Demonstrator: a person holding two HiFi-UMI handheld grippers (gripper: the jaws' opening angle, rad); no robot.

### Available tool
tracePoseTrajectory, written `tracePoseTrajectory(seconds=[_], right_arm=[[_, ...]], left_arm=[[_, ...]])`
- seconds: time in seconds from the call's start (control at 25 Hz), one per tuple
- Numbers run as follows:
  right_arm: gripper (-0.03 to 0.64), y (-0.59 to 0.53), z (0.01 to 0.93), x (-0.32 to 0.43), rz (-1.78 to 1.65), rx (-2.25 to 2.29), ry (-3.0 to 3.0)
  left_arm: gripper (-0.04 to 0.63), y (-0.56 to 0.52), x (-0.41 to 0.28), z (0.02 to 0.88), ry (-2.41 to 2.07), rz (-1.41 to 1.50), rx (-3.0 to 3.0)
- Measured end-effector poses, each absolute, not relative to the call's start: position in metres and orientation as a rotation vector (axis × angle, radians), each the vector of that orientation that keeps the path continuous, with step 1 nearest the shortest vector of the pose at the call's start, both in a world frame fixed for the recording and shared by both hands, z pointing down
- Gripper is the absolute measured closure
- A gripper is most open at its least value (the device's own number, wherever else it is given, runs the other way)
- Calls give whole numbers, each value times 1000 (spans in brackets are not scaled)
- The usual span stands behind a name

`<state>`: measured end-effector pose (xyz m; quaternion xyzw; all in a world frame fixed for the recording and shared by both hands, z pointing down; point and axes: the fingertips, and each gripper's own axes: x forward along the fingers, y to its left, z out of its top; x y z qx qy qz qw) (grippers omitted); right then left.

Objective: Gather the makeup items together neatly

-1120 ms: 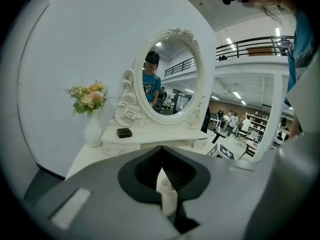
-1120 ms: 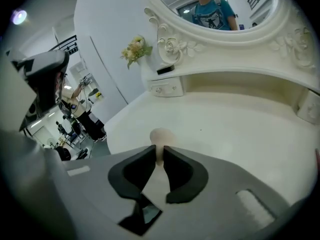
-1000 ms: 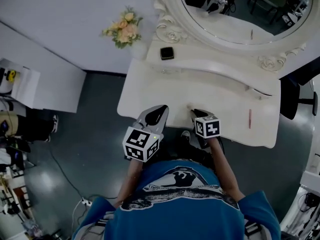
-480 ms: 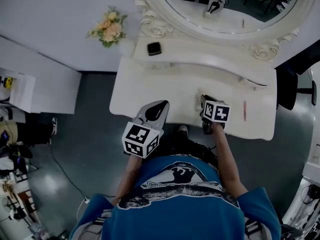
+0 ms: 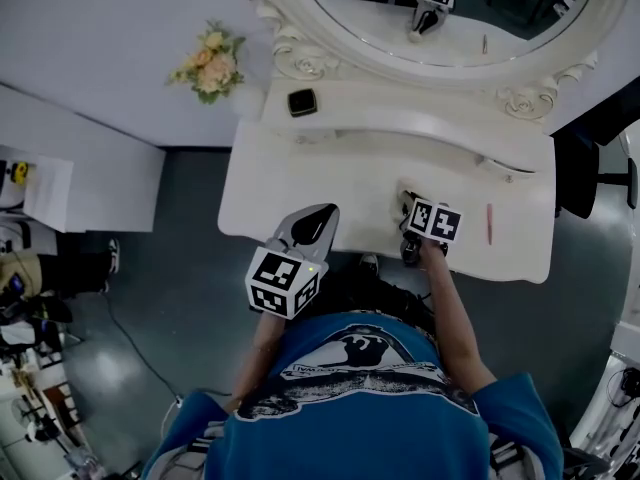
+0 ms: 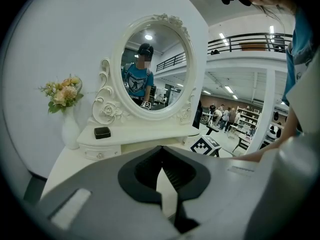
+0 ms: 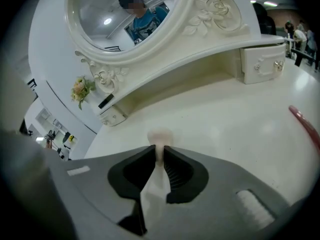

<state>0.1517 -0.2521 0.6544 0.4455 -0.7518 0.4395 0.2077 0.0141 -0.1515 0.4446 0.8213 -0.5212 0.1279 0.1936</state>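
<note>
Firstly, dressing table (image 5: 320,173): white, with a curved front edge and a raised shelf (image 5: 400,118) along its back edge.
Mirror (image 5: 520,8): oval, in a carved white frame, standing on the shelf at the back of the table.
Person (image 5: 370,398): in a blue shirt, at the front edge, one gripper in each hand.
Left gripper (image 6: 162,149): over the front edge near the front left corner; its jaws meet at the tips with nothing between them.
Right gripper (image 7: 159,151): over the table toward the front edge, right of the middle; its jaws are drawn in to a narrow gap and press on a pale stick.
Flowers (image 5: 207,63): peach and cream, in a white vase (image 6: 70,129) at the back left corner.
Red stick (image 5: 489,222): lying flat near the right edge, roughly along it, apart from the right gripper.
Black box (image 5: 302,102): small, on the left end of the shelf.
Pale stick (image 7: 160,136): held between the right jaws, its pinkish tip poking past them over the table top; too blurred to tell more.
</note>
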Motion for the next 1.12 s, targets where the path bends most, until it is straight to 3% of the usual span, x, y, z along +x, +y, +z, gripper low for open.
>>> tracePoseTrajectory(seconds=[0.48, 0.76, 0.84, 1.12], right_arm=[[536, -251, 653, 155, 1260, 1323, -2074], [491, -252, 643, 159, 1286, 1404, -2064], [458, -252, 638, 162, 1269, 1433, -2061], [454, -266, 605, 164, 1126, 1479, -2093]], left_arm=[[584, -158, -13, 451, -1419, 372, 2299], [584, -166, -38, 445, -1376, 368, 2338], [584, -167, -47, 443, -1372, 363, 2342], [584, -169, -71, 444, -1376, 328, 2337]])
